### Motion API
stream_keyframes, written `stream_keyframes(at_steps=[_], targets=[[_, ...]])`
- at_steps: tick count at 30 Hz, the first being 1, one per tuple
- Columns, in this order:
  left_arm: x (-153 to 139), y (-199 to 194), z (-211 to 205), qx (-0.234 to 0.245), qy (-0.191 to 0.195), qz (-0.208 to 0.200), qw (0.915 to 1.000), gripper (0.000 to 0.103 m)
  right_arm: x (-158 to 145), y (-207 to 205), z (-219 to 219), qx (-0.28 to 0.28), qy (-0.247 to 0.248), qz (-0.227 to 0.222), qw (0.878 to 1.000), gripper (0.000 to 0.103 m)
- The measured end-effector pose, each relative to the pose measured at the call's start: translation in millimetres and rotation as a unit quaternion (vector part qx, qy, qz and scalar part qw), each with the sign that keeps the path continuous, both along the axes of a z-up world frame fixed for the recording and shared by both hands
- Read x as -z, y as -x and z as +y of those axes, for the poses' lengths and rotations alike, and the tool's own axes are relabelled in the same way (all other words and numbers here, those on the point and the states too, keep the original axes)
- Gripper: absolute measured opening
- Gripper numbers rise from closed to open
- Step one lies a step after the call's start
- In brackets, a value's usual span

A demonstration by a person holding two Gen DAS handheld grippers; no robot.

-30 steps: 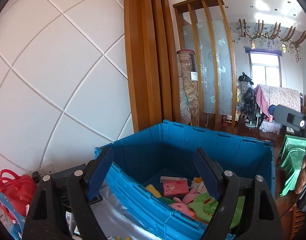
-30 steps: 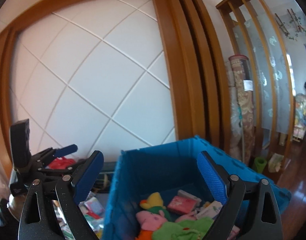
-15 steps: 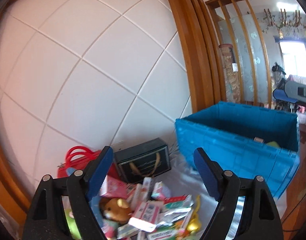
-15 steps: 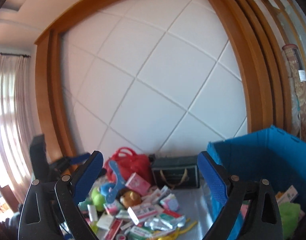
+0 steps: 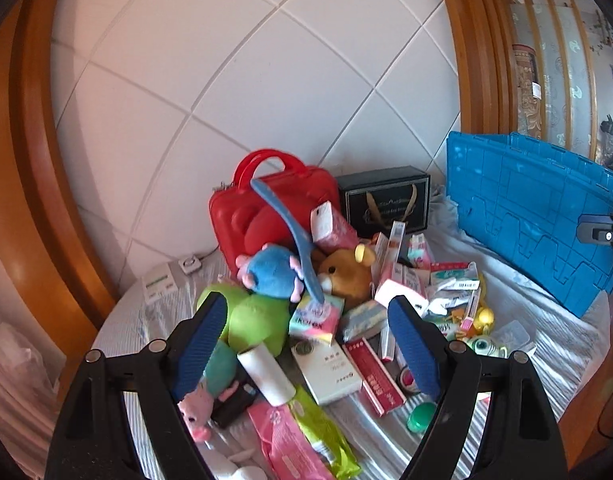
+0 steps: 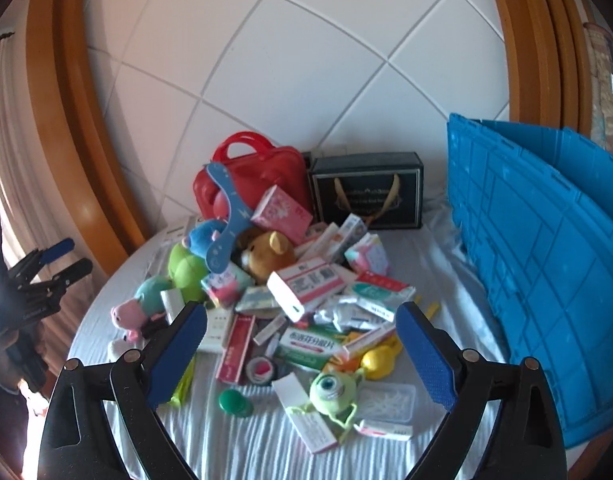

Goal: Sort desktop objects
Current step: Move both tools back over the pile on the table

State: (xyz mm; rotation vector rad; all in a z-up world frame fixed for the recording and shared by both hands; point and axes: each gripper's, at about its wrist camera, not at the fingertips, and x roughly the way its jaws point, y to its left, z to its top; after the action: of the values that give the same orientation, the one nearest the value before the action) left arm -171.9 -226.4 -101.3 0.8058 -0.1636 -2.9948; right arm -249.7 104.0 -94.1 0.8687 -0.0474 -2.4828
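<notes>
A heap of small things lies on a white cloth: a brown bear plush (image 5: 346, 274) (image 6: 268, 252), a blue plush (image 5: 272, 272), a green plush (image 5: 254, 322) (image 6: 184, 270), medicine boxes (image 6: 306, 284), a white roll (image 5: 266, 374) and a green one-eyed toy (image 6: 332, 390). My left gripper (image 5: 306, 344) is open and empty above the heap's left part. My right gripper (image 6: 302, 356) is open and empty above the heap's front. The blue crate (image 5: 538, 216) (image 6: 546, 260) stands at the right.
A red case (image 5: 266, 208) (image 6: 258, 176) and a dark gift box (image 5: 386, 200) (image 6: 366, 192) stand at the back against the white tiled wall. A wooden frame edges the wall on both sides. My left gripper also shows at the left of the right wrist view (image 6: 46, 268).
Both grippers have swung left and down, from over the blue crate to over the heap. Both stay open and empty.
</notes>
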Motion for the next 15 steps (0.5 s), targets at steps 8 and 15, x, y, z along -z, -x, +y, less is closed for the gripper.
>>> stream_keyframes(at_steps=[8,15], targets=[[68,-6,-23,-0.060,-0.065,-0.068,0.9938,0.082,51,13,-9,-0.059,-0.013,-0.064,0.996,0.097],[116,15,14,-0.022,-0.084,-0.122,0.9888,0.082,135,17,-42,-0.152,-0.037,-0.172,0.973,0.083]])
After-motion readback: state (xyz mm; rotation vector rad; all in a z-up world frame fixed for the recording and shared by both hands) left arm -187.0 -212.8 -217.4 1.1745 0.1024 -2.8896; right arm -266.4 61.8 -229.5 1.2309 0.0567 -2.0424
